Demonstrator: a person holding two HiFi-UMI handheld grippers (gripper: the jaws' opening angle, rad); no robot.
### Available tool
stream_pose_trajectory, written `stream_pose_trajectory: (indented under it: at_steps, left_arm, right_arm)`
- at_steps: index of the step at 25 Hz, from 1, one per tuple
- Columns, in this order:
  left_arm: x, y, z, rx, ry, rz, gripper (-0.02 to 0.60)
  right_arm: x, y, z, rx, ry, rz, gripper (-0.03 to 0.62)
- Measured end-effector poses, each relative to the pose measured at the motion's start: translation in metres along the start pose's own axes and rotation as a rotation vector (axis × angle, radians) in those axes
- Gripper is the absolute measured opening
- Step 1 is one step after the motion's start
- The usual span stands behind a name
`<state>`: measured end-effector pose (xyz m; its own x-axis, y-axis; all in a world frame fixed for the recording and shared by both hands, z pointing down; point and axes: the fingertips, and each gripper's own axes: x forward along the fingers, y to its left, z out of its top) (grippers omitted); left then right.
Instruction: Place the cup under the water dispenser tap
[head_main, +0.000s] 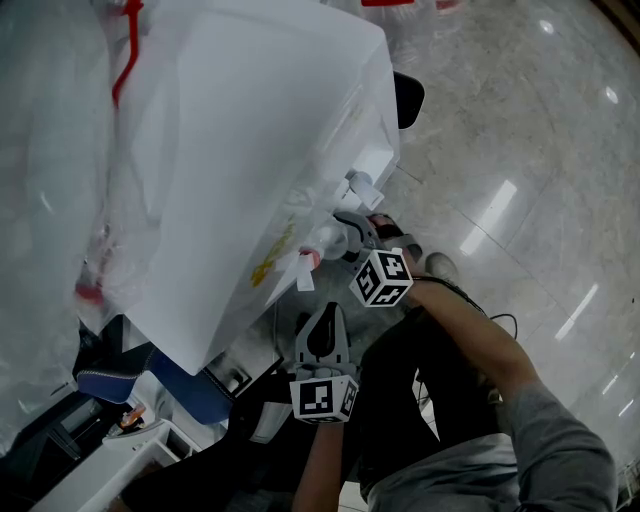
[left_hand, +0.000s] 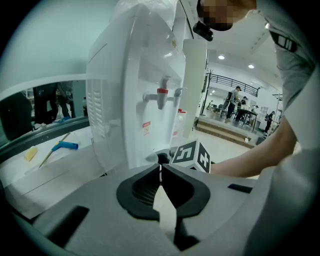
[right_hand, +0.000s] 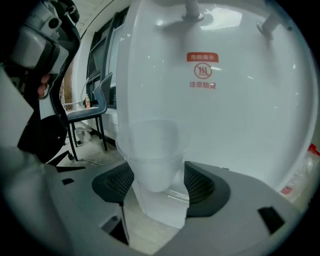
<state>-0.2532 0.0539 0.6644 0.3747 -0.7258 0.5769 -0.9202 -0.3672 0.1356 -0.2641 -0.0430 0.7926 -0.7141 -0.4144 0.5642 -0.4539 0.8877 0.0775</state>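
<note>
1. Front of the dispenser (right_hand: 240, 100) fills the space just past the right gripper (right_hand: 159, 169). Its taps (right_hand: 192, 7) hang above the jaws, with a red label (right_hand: 202, 71) lower on the panel.
2. Left of those jaws stand a chair (right_hand: 95, 107) and bare floor (right_hand: 90, 150).
3. Right jaws are wide apart, with the clear cup (right_hand: 152, 150) upright between them, below the taps. The pads sit just beside its tapered sides and do not visibly squeeze it.
4. Jaws of the left gripper (left_hand: 160, 169) are together on nothing. The other gripper's marker cube (left_hand: 192, 156) sits just beyond their tips, with the dispenser behind it.
5. Left of the closed jaws, a counter (left_hand: 50, 170) carries a blue tool (left_hand: 65, 146). To their right the person's forearm (left_hand: 250, 160) crosses, with open floor beyond.
</note>
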Motion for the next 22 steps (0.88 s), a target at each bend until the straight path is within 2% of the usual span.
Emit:
stream_pose_trajectory:
  at_steps: [4,10,16,22]
  left_arm:
    - [0.001,-0.003,0.0,-0.006,-0.004,0.006,0.018]
    - [-0.001,-0.004,0.0,-0.011,-0.003,0.011,0.018]
    - [-0.007,-0.009,0.012,-0.032,0.002,0.012,0.018]
    - [-0.016,-0.02,0.039,-0.104,-0.025,0.026,0.018]
  right_arm:
    - [0.003,0.005,-0.007,-0.027,0.03,0.034,0.323]
    - [-0.005,0.009,-0.014,-0.036,0.046,0.029,0.328]
    - [-0.044,0.011,-0.015,0.024,0.064,0.004,0.328]
    - [-0.101,0.01,0.0,0.132,0.067,-0.029,0.324]
